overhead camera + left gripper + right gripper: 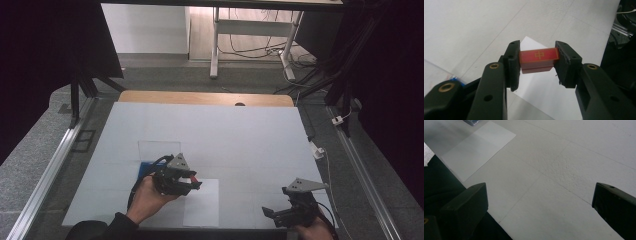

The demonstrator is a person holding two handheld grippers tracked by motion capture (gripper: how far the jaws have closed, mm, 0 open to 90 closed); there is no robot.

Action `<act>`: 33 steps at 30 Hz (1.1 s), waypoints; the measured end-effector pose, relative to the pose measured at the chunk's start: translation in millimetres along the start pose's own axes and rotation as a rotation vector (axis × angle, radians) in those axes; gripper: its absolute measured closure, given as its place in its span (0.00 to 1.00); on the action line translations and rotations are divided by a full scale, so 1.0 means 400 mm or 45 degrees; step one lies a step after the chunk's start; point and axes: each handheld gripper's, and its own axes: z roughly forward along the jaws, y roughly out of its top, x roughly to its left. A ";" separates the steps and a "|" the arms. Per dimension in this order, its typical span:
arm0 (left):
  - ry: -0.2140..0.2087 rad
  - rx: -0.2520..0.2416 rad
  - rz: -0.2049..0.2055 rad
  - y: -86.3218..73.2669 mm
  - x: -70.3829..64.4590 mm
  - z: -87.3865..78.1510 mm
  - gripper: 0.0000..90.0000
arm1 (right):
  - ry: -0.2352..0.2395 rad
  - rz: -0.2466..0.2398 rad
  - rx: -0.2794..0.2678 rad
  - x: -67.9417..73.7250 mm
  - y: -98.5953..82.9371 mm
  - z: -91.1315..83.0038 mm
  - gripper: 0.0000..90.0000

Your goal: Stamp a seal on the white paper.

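A small red block point(539, 60) with a gold mark on its top face is clamped between the jaws of my left gripper point(537, 63). In the high view that left gripper point(192, 181) hovers over the top left corner of a white paper sheet point(205, 205), and the red block point(193, 178) shows at its tip. My right gripper point(272, 214) rests near the table's front right edge. Its jaws stand wide apart in the right gripper view, with bare white table between them point(541, 202).
A clear box point(158, 149) with something blue point(146, 167) at its base stands just behind the left hand. The white table cover point(210, 135) stretches far back to a wooden edge point(200, 97). A metal rail point(47, 175) runs along the left.
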 end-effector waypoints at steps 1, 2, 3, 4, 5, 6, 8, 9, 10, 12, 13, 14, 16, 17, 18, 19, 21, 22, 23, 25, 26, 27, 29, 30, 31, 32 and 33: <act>-0.004 0.003 0.005 0.001 -0.003 0.005 0.64 | 0.000 0.000 0.000 0.000 0.000 0.000 0.00; -0.006 0.008 0.013 0.002 -0.006 0.009 0.64 | 0.001 0.000 0.000 0.000 0.000 0.000 0.00; -0.007 0.010 0.017 0.003 -0.010 0.013 0.64 | 0.001 0.000 0.000 0.000 0.000 0.000 0.00; -0.009 0.014 0.024 0.004 -0.013 0.017 0.64 | 0.000 0.000 0.000 0.000 0.000 0.000 0.00; -0.010 0.019 0.032 0.004 -0.015 0.020 0.64 | 0.000 0.000 0.000 0.000 0.000 0.000 0.00; -0.009 0.019 0.034 0.004 -0.017 0.024 0.64 | 0.000 0.002 0.001 0.001 0.000 0.000 0.00; -0.011 0.020 0.037 0.003 -0.020 0.029 0.64 | 0.000 0.001 0.002 0.001 0.000 0.000 0.00; -0.011 0.024 0.040 0.003 -0.021 0.031 0.64 | -0.001 -0.001 0.001 0.001 0.000 0.000 0.00; -0.011 0.024 0.041 0.002 -0.022 0.033 0.64 | -0.001 -0.001 0.001 0.001 0.000 0.000 0.00; -0.011 0.024 0.041 0.001 -0.023 0.036 0.64 | -0.001 -0.005 0.001 0.001 0.000 0.000 0.00; -0.012 0.023 0.038 0.000 -0.023 0.038 0.64 | -0.001 -0.006 0.003 0.001 0.000 0.001 0.00; -0.013 0.021 0.038 -0.001 -0.023 0.039 0.64 | 0.000 -0.006 0.005 0.001 0.000 0.001 0.00; -0.010 0.022 0.039 -0.001 -0.024 0.042 0.64 | -0.007 -0.010 0.011 0.002 0.001 0.000 0.00; -0.010 0.022 0.039 -0.002 -0.025 0.044 0.64 | -0.007 -0.011 0.011 0.002 0.001 0.001 0.00; -0.007 0.024 0.043 -0.003 -0.026 0.047 0.64 | -0.007 -0.012 0.012 0.002 0.001 0.001 0.00; -0.005 0.028 0.046 -0.004 -0.026 0.050 0.64 | -0.007 -0.012 0.012 0.002 0.001 0.001 0.00; -0.006 0.038 0.047 -0.006 -0.028 0.058 0.64 | -0.007 -0.013 0.012 0.002 0.001 0.001 0.00; -0.005 0.044 0.050 -0.008 -0.029 0.062 0.64 | -0.003 -0.012 0.012 0.002 0.001 0.001 0.00; -0.001 0.053 0.055 -0.009 -0.030 0.067 0.64 | -0.004 -0.014 0.012 0.002 0.001 0.001 0.00; -0.002 0.063 0.060 -0.011 -0.032 0.075 0.64 | -0.004 -0.012 0.013 0.002 0.001 0.001 0.00; -0.004 0.068 0.061 -0.012 -0.032 0.079 0.64 | -0.004 -0.013 0.013 0.002 0.001 0.001 0.00; -0.003 0.071 0.062 -0.014 -0.033 0.083 0.64 | -0.003 -0.012 0.013 0.002 0.001 0.001 0.00; -0.003 0.081 0.060 -0.016 -0.034 0.092 0.64 | -0.003 -0.012 0.013 0.002 0.001 0.001 0.00; -0.002 0.088 0.062 -0.018 -0.034 0.095 0.64 | -0.002 -0.012 0.013 0.002 0.001 0.001 0.00; -0.002 0.096 0.066 -0.019 -0.034 0.099 0.64 | -0.002 -0.012 0.013 0.002 0.001 0.001 0.00; -0.001 0.102 0.069 -0.020 -0.035 0.103 0.64 | -0.002 -0.012 0.013 0.002 0.001 0.001 0.00; 0.002 0.109 0.073 -0.021 -0.035 0.106 0.64 | -0.001 -0.013 0.014 0.002 0.001 0.001 0.00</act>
